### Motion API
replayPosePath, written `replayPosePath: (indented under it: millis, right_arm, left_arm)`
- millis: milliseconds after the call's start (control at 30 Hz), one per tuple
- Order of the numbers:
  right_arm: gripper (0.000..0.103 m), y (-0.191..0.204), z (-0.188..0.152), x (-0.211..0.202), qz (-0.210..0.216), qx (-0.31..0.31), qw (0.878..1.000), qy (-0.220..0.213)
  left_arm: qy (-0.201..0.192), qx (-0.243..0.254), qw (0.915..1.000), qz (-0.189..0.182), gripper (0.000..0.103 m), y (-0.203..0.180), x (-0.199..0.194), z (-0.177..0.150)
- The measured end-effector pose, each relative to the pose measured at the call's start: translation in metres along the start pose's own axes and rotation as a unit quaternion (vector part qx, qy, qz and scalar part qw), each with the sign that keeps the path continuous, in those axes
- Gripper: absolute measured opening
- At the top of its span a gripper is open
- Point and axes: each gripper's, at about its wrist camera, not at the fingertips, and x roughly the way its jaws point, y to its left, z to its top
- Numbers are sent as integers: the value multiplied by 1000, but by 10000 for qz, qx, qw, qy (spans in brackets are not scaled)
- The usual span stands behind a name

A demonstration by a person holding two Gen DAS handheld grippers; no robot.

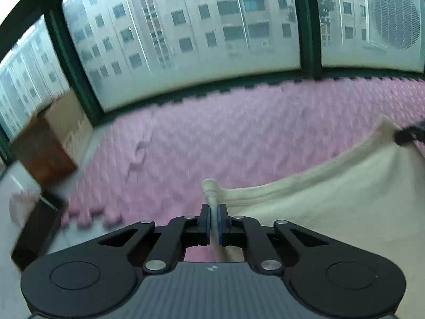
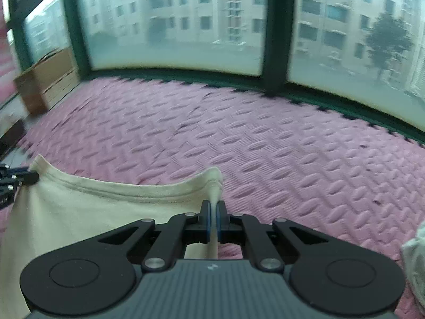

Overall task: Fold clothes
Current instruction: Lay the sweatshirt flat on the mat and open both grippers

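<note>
Cream garment (image 1: 332, 199): soft knit, light, limp. It hangs as a sheet between the two tongs, above the pink foam floor mat (image 1: 239, 133). The stitched hem sags in a shallow curve between the two hold points, so the cloth has no stiffness of its own and will drape wherever it is let down.

Left tongs (image 1: 214, 222): narrow, pinching one hem corner; a tuft of cloth stands above the pads. Right tongs (image 2: 214, 222): narrow, pinching the other hem corner in the same way. In the left wrist view the right tongs show at 3 o'clock, in the right wrist view the left tongs at 9 o'clock.

Judgement: the corners are the right hold; a mid-hem pinch would let the ends droop. The thin cloth could slip from the pads if pulled taut too hard.

Edges and room: the mat is open from 10 to 2 o'clock ahead of both tongs, with ample space to lay the cloth flat. Far limit: window wall (image 2: 175, 26) at 12 o'clock. Cardboard box (image 2: 45, 85) at 10 o'clock by the mat's left edge. A pale bundle (image 2: 414, 260), unclear what, at 4 o'clock in the right wrist view.
</note>
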Motion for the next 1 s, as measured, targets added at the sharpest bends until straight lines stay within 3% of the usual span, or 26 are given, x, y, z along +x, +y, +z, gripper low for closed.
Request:
replayPosePath:
  millis: [200, 300, 400, 500, 800, 933, 1000]
  right_arm:
    - [8, -19, 10, 6, -144, 212, 9997, 28]
    - [11, -23, 7, -5, -217, 107, 9997, 81]
    - [12, -26, -2, -25, -240, -2, 9997, 88]
    - [12, -22, -15, -52, 104, -99, 9997, 188]
    - [12, 51, -106, -135, 870, -1452, 9850, 334]
    - [12, 79, -142, -150, 943, -1784, 9786, 407]
    - [12, 87, -154, -152, 912, -1786, 9787, 434]
  left_arm:
    - [12, 297, 9995, 117, 13, -16, 25, 28]
    - [11, 338, 9993, 155, 33, -15, 20, 20]
    - [25, 347, 9994, 63, 34, -11, 3, 6]
    - [-54, 394, 9991, -178, 34, -13, -28, -15]
    - [-297, 909, 9883, -1185, 34, -52, -127, -95]
    - [-234, 1122, 9817, -1523, 34, -70, -143, -118]
    - [-188, 1300, 9797, -1516, 33, -77, -144, -128]
